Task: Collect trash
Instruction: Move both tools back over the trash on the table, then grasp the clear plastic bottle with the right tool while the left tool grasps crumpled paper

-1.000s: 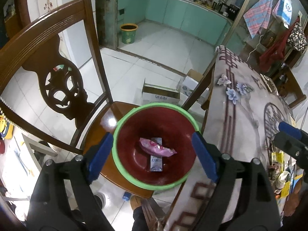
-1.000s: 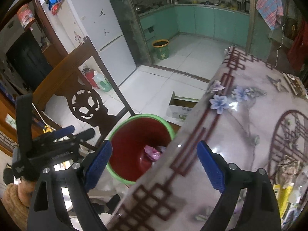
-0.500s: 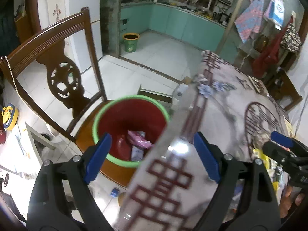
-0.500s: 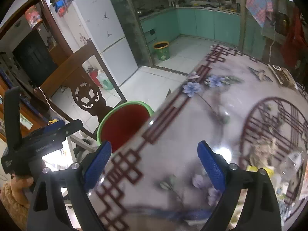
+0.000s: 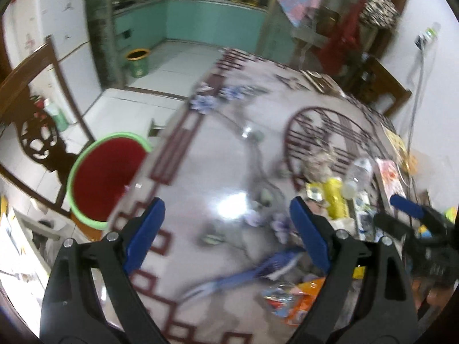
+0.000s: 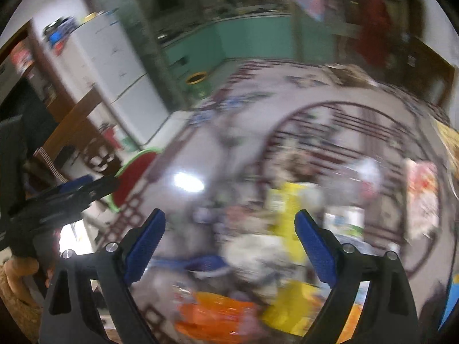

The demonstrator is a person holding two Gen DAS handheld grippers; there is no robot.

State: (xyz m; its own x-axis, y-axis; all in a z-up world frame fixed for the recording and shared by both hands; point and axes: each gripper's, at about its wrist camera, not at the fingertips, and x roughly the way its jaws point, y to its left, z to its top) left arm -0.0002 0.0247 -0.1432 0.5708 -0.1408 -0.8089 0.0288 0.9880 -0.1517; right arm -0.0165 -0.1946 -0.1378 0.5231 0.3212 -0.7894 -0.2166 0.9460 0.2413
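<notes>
I hold both grippers over the patterned table (image 5: 200,172), fingers spread, nothing between them. The heap of wrappers and bottles (image 6: 287,229) lies directly ahead of my right gripper (image 6: 229,238), nearer than my left gripper (image 5: 226,226), whose fingers have just widened. A second ago both faced the red green-rimmed basin (image 5: 106,172), now far left.

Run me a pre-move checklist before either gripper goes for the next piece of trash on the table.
1. Left gripper empty, fingers apart, its jaws have just been opening: ok.
2. Right gripper empty, fingers apart: ok.
3. Red basin in sight on the chair beside the table: ok.
4. Trash pile on the table in sight: ok.
5. Single target picked out: cannot tell, the pile is blurred in both views.
6. Blue-handled tool lying clear of the pile: not ok, its head lies against the pile.
</notes>
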